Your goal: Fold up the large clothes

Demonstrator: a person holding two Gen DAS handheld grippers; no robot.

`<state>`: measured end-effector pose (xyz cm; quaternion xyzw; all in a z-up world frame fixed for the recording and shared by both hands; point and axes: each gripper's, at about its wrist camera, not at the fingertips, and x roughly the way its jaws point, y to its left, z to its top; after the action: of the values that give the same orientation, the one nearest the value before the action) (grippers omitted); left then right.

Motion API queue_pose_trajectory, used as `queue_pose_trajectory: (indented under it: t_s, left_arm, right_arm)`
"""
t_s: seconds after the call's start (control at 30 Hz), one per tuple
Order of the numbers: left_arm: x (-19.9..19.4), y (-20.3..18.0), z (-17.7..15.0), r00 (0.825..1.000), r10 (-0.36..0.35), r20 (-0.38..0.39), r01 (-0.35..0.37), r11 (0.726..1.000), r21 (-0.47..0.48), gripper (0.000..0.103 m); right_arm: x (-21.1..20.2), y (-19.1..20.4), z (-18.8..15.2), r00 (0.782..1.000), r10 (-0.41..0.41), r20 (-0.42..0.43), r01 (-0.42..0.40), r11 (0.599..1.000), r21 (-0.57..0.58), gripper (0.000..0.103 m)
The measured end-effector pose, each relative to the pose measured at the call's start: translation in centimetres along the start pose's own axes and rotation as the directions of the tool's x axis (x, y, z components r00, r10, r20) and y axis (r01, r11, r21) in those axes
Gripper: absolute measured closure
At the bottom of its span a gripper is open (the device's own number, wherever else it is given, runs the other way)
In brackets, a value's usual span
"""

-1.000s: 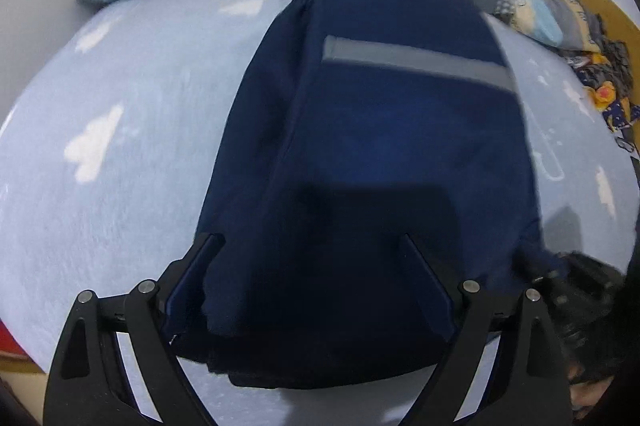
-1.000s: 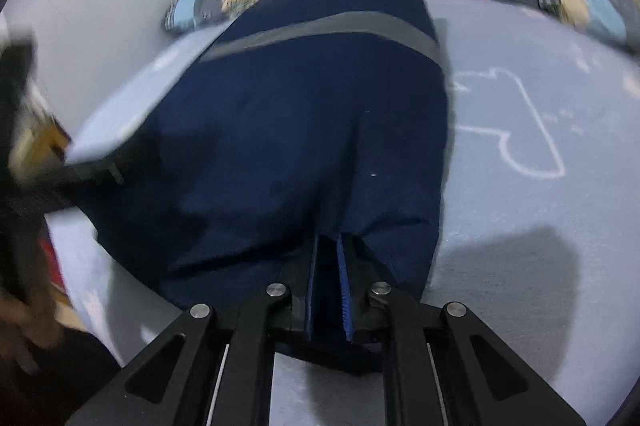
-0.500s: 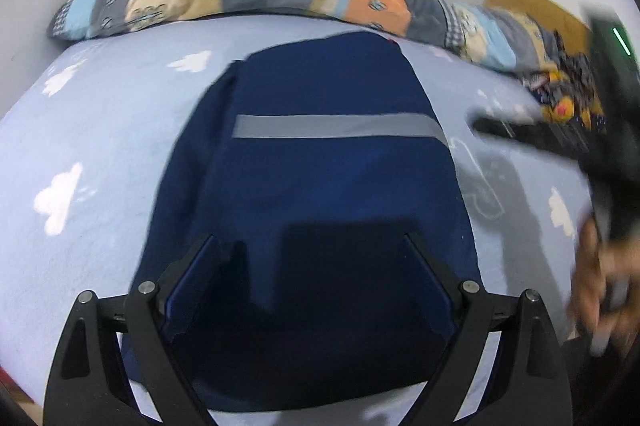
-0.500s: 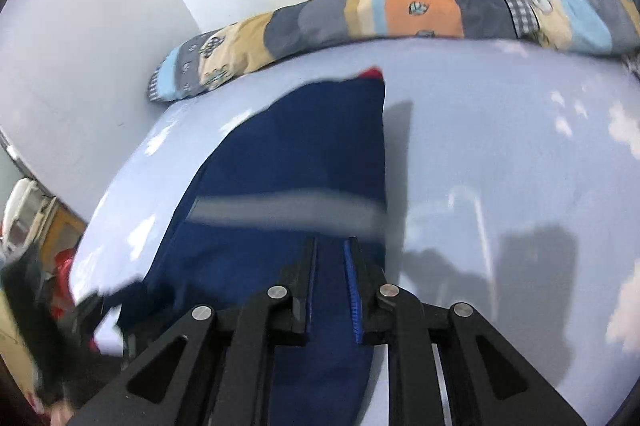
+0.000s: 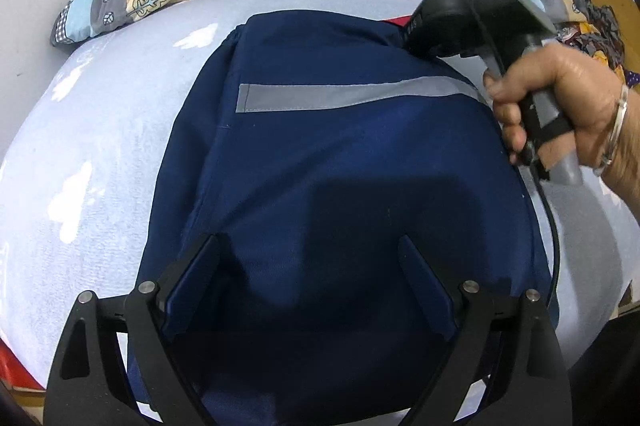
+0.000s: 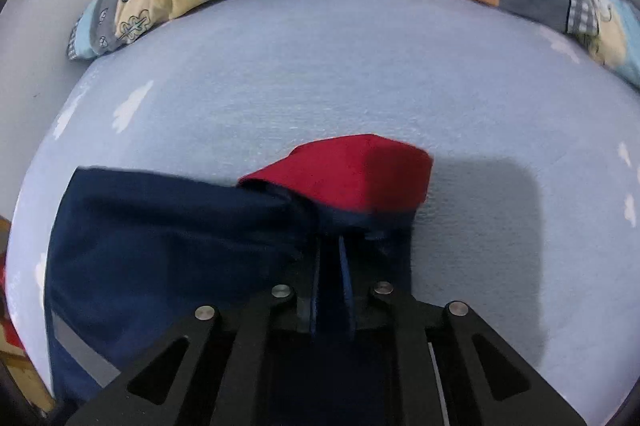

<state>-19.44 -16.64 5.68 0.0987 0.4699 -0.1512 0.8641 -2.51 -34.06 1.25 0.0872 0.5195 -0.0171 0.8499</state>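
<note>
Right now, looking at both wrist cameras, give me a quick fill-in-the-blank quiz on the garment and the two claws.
1. The stripe across the navy garment is ____.
2. The left claw has its jaws ____, empty above the garment.
3. The right claw is shut on the garment's far corner, beside a ____ patch of fabric.
4. The garment lies on a light ____ bedsheet with white clouds.

Missing words: grey; open; red; blue

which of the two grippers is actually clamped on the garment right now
The right gripper: its fingers are pinched on the navy garment beside the red flap. The left gripper hangs wide open over it, gripping nothing.
</note>
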Motion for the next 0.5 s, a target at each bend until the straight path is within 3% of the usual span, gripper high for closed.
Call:
queue_pose_trajectory:
  t_s: [0.07,0.13,0.2,0.27,0.37,0.5]
  left_arm:
    - [-0.2,0.3,0.1,1.000,-0.020,0.002,0.020,1.000,-0.016,0.011]
    - [-0.5,0.6,0.1,0.999,-0.041,0.012,0.041,0.999,-0.031,0.011]
    - [-1.1,1.0,0.0,0.998,-0.060,0.034,0.062,0.997,-0.048,0.011]
    - [-1.2,1.3,0.1,0.997,-0.058,0.043,0.060,0.997,-0.057,0.011]
    - [-1.3,1.2,0.0,0.998,-0.047,0.045,0.049,0.997,-0.055,0.011]
    - [-0.8,0.6,0.2,0.999,-0.011,0.042,0.012,1.000,-0.023,0.011]
  right_arm:
    - [-0.8,-0.2,0.5,1.000,0.018,-0.023,-0.018,1.000,0.007,0.092]
    - [-3.5,-0.4,0.3,0.998,0.059,0.018,-0.059,0.998,-0.008,0.090]
    - [-6.8,-0.9,-0.9,0.993,0.082,0.082,-0.081,0.997,-0.012,0.089]
    - [-8.8,-0.9,-3.4,0.990,0.106,0.089,-0.104,0.994,-0.024,0.089]
    - [-9.0,-0.5,-6.4,0.993,0.083,0.088,-0.078,0.995,-0.058,0.090]
    - [-6.1,0.7,-8.2,0.997,0.004,0.075,0.004,0.995,-0.104,0.090]
